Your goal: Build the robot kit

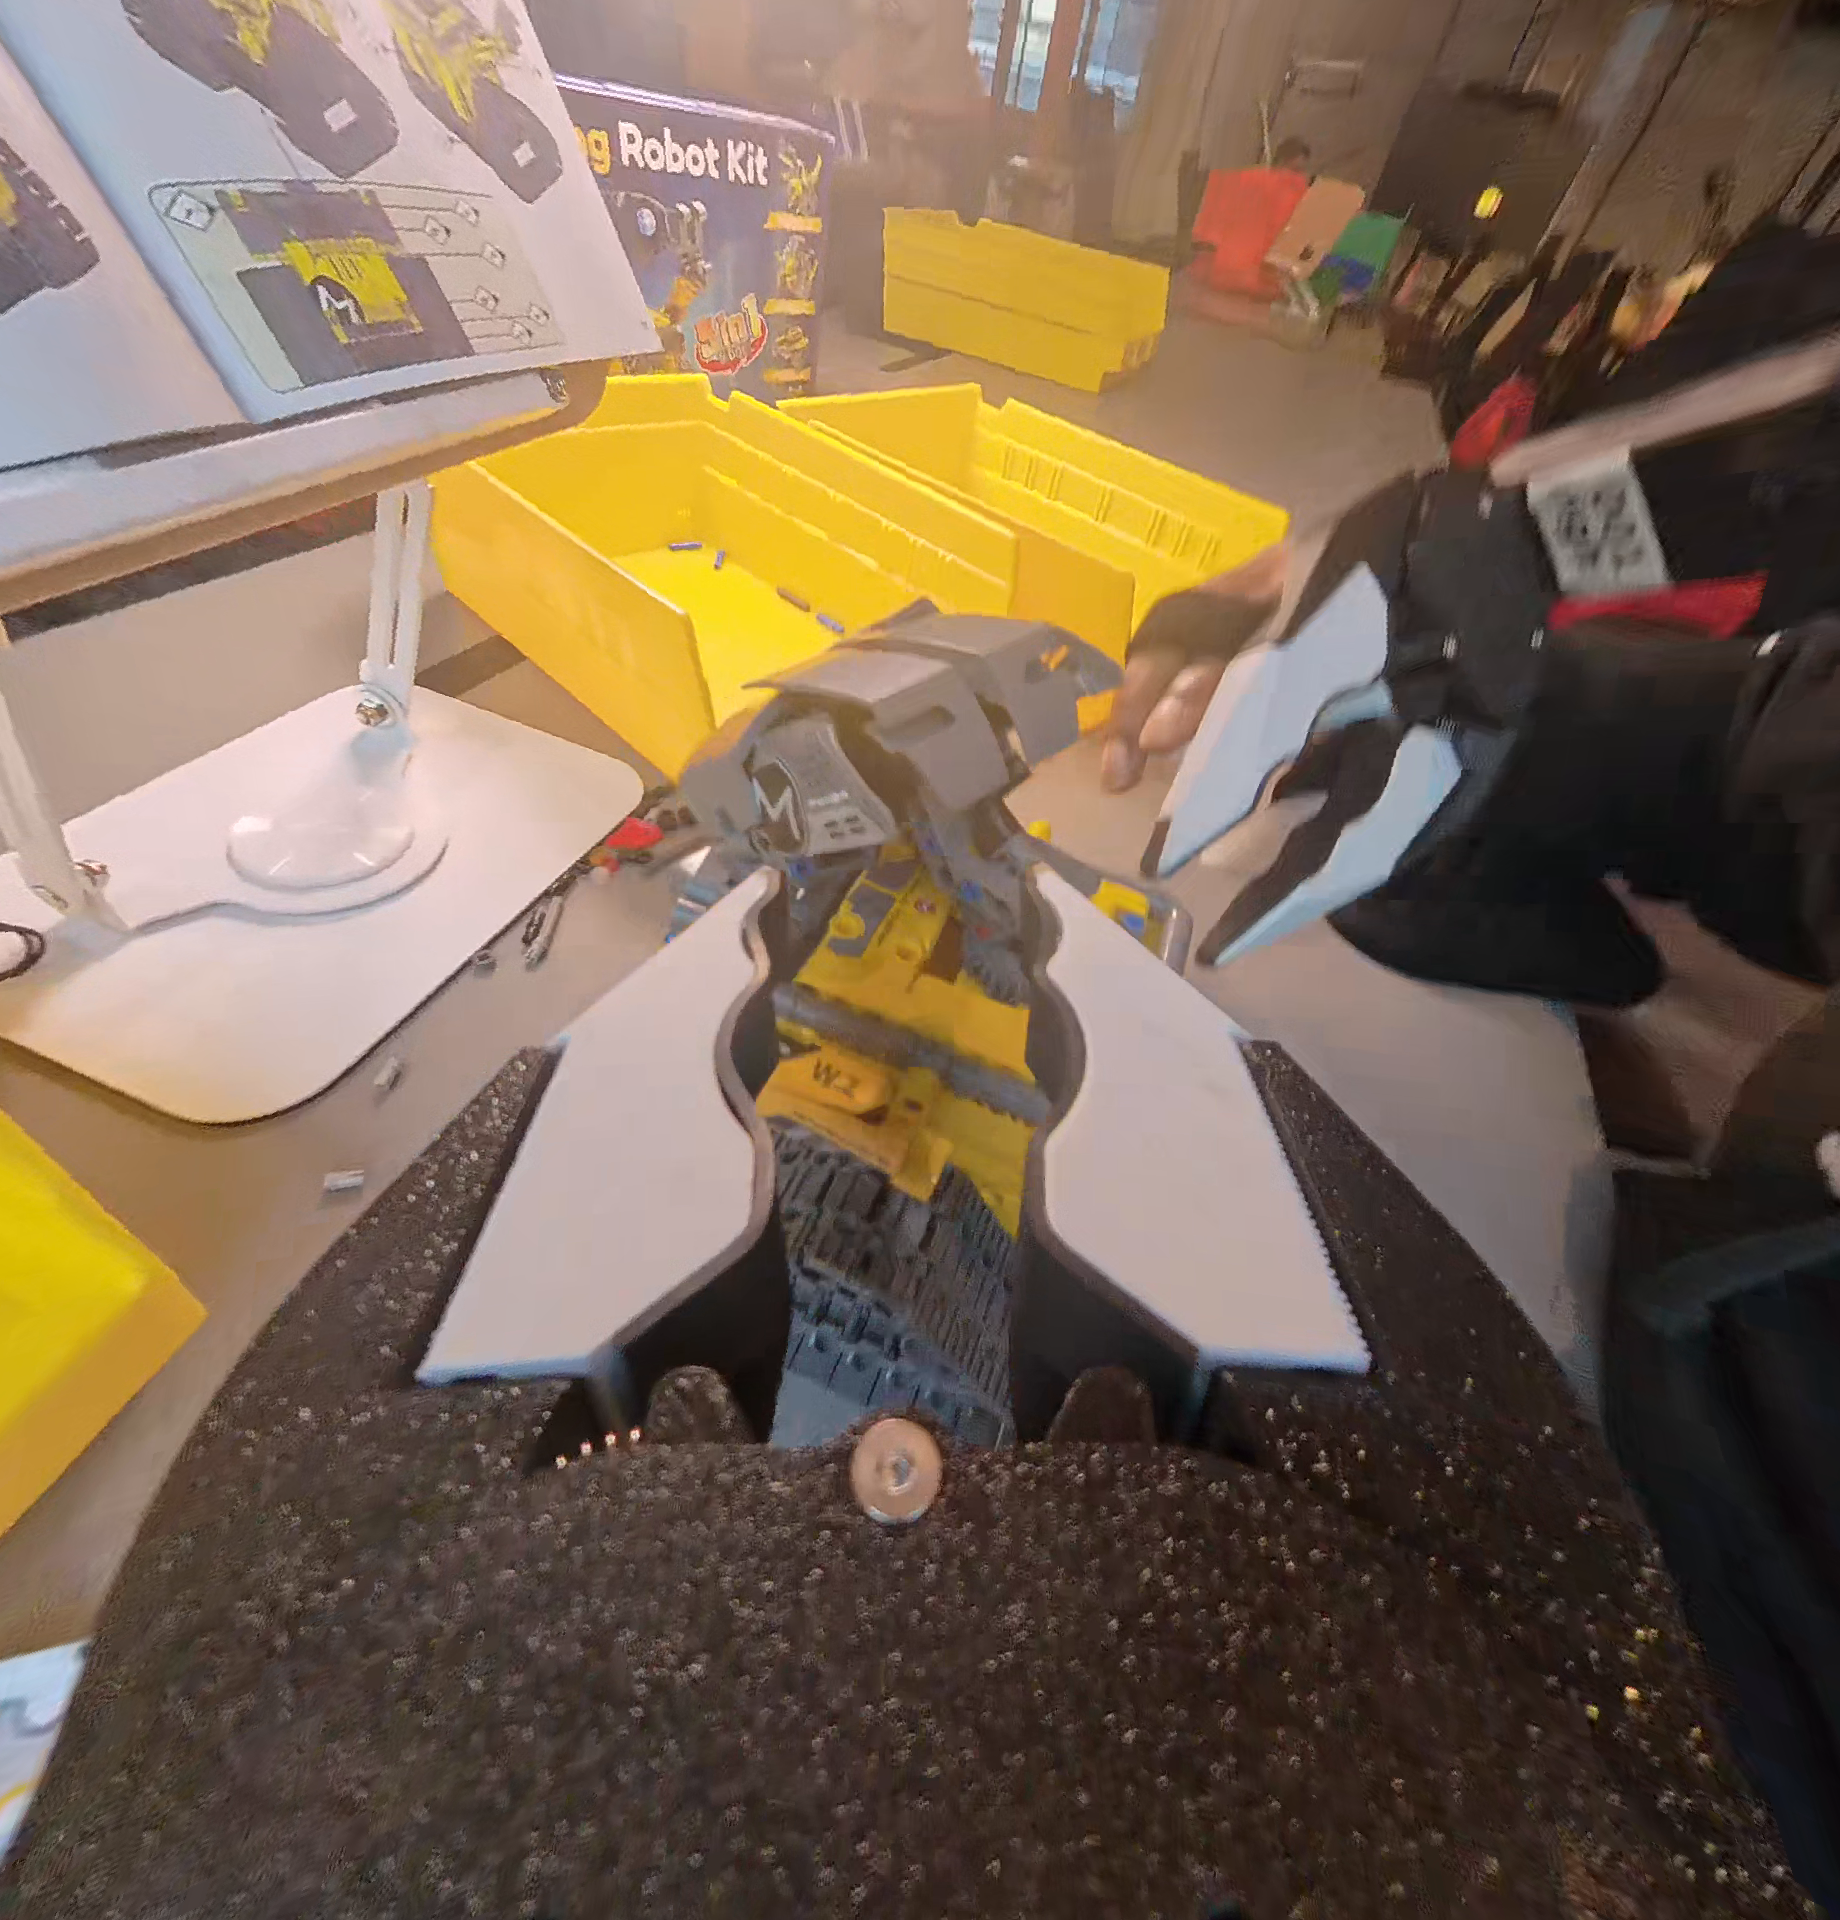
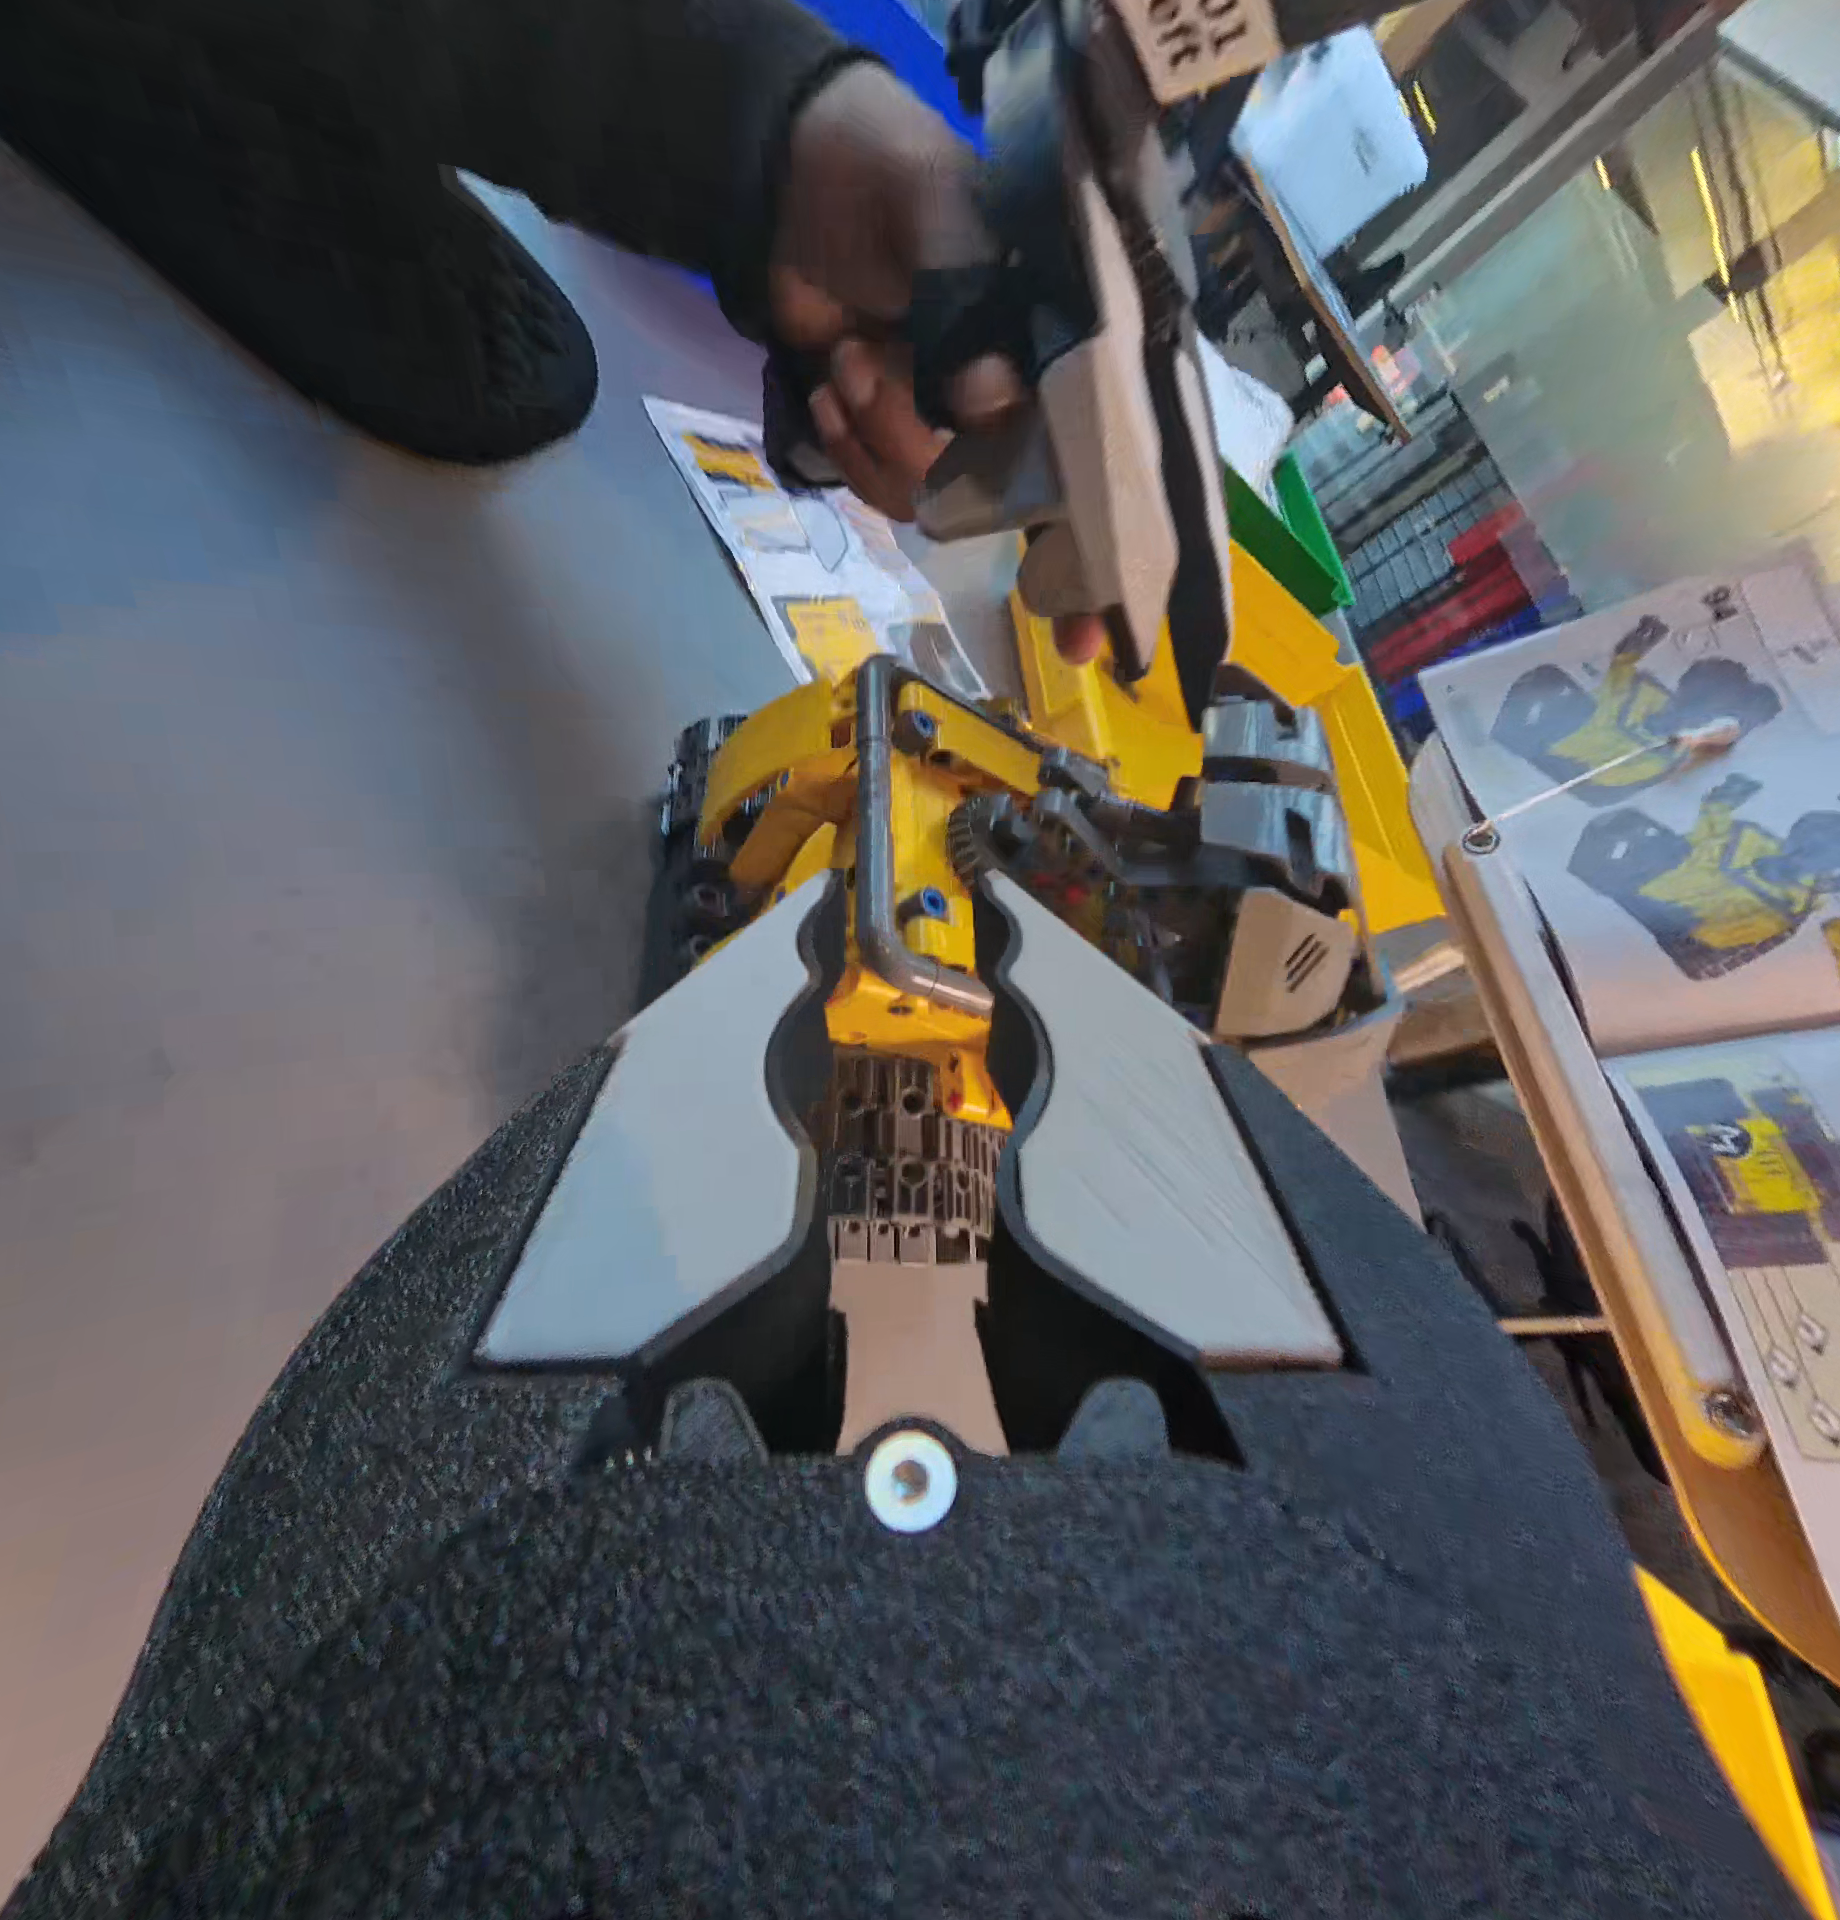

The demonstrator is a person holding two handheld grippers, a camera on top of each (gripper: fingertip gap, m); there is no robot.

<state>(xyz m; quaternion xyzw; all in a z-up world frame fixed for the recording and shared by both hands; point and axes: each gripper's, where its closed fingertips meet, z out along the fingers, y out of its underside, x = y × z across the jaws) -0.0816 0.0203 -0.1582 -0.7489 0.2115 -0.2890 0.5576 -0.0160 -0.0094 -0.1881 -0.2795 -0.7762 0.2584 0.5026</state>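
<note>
A yellow and grey brick-built robot model [image 1: 874, 727] stands on the table. My left gripper [image 1: 905, 883] is shut on it, with the pads on either side of its yellow middle and the grey head just past the fingertips. My right gripper [image 1: 1181, 909] comes in from the right, its tips at the model's right side. In the right wrist view my right gripper [image 2: 905, 883] is shut on the model's [image 2: 926, 790] yellow body, beside a bent grey pipe [image 2: 874, 831]. The left gripper [image 2: 1165, 665] shows above, on the yellow part.
Yellow bins [image 1: 583, 582] [image 1: 1020, 281] stand behind the model. A white stand [image 1: 272, 935] holds an instruction booklet [image 1: 272, 208] at the left, and shows again in the right wrist view [image 2: 1674, 810]. Small loose parts [image 1: 542, 925] lie on the table. A dark sleeve [image 2: 272, 208] crosses above.
</note>
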